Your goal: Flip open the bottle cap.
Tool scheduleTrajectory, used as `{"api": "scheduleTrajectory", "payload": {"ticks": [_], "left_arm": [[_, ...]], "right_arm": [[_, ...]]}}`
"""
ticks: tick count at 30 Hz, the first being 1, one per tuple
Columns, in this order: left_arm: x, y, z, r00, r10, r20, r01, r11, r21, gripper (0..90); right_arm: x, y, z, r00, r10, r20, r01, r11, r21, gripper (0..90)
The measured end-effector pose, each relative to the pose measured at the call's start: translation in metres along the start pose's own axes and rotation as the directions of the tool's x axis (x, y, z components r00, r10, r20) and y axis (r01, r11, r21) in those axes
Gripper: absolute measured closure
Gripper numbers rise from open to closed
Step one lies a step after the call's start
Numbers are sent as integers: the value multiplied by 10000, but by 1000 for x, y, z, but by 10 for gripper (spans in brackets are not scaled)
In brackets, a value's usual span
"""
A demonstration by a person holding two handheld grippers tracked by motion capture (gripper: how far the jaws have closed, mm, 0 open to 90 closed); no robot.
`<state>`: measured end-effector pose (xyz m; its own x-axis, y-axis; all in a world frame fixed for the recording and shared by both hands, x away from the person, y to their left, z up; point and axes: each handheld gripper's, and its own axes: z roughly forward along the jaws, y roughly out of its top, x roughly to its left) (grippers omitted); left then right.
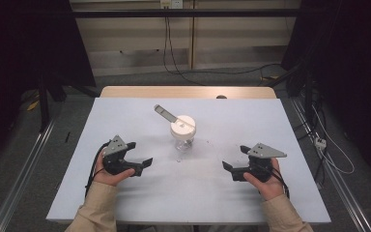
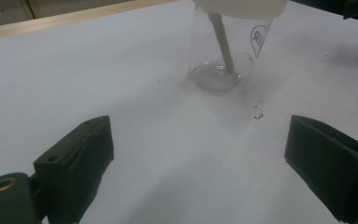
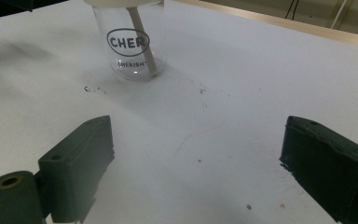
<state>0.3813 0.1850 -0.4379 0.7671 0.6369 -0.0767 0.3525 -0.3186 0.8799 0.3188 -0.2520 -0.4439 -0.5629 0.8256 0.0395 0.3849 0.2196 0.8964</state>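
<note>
A: Clear jar (image 1: 182, 141) with white lid (image 1: 182, 126) sits mid-worktop (image 1: 125, 203), upright; a stick (image 3: 142, 39) leans inside it, and a flat handle (image 1: 165, 113) sticks out from the lid.

B: Handling?

A: Looks like glass or hard plastic; light, smooth, likely slippery; I'd grip the straight wall below the lid.

B: Grippers?

A: Left gripper (image 1: 139, 153) and right gripper (image 1: 234, 158) flank the jar, near but apart from it; both have jaws apart, nothing held.

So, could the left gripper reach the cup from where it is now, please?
Probably yes. The left gripper has its jaws open and faces the cup, with bare table between them and nothing in the way.
</note>
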Motion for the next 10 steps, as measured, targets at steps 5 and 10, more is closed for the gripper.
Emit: {"api": "scheduleTrajectory", "payload": {"ticks": [5,10], "left_arm": [[5,-4,-4,9998,-146,-105,146,9999,4,75],[6,-4,-5,9997,-196,-158,196,9998,-31,75]], "right_arm": [[-2,-5,-6,10000,40,82,-40,10000,25,90],[-7,-10,-11,9996,252,131,-253,9997,44,87]]}}
